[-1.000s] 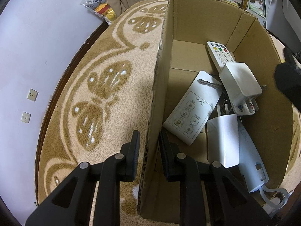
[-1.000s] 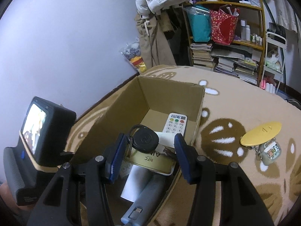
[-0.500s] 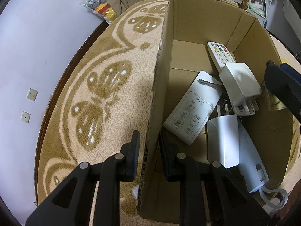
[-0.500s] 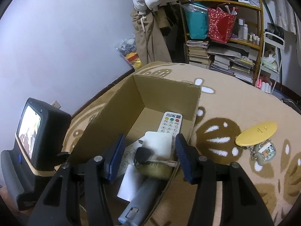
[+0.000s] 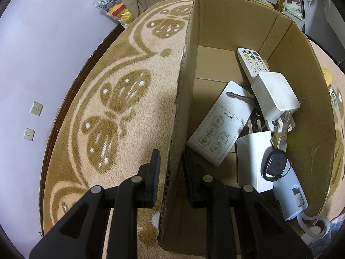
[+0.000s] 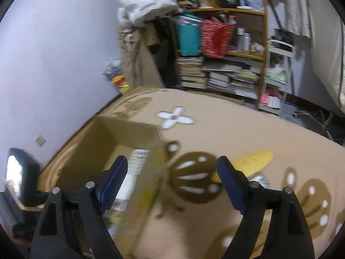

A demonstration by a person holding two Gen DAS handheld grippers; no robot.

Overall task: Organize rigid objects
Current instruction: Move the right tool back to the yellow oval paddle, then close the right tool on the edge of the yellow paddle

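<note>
An open cardboard box (image 5: 237,21) stands on the patterned rug. My left gripper (image 5: 171,159) is shut on its near left wall, one finger outside and one inside. Inside lie a white remote with coloured buttons (image 5: 252,63), a flat white remote (image 5: 220,125), a white adapter (image 5: 273,95) and a black car key (image 5: 277,165) resting on a pale handheld device (image 5: 291,196). In the blurred right wrist view my right gripper (image 6: 172,166) hangs over the box's right edge (image 6: 157,151), its jaws opening wide with nothing between them. A yellow oval object (image 6: 254,161) lies on the rug beyond its right finger.
A crowded bookshelf (image 6: 226,69) with stacked books and bags stands behind the rug. A bag of plush toys (image 5: 114,6) leans on the wall at the rug's edge. The left hand's gripper unit with a lit screen (image 6: 19,172) shows at the left.
My right gripper let the black car key fall into the box, spread its jaws and swung right and up away from the box. The left gripper kept its hold on the wall.
</note>
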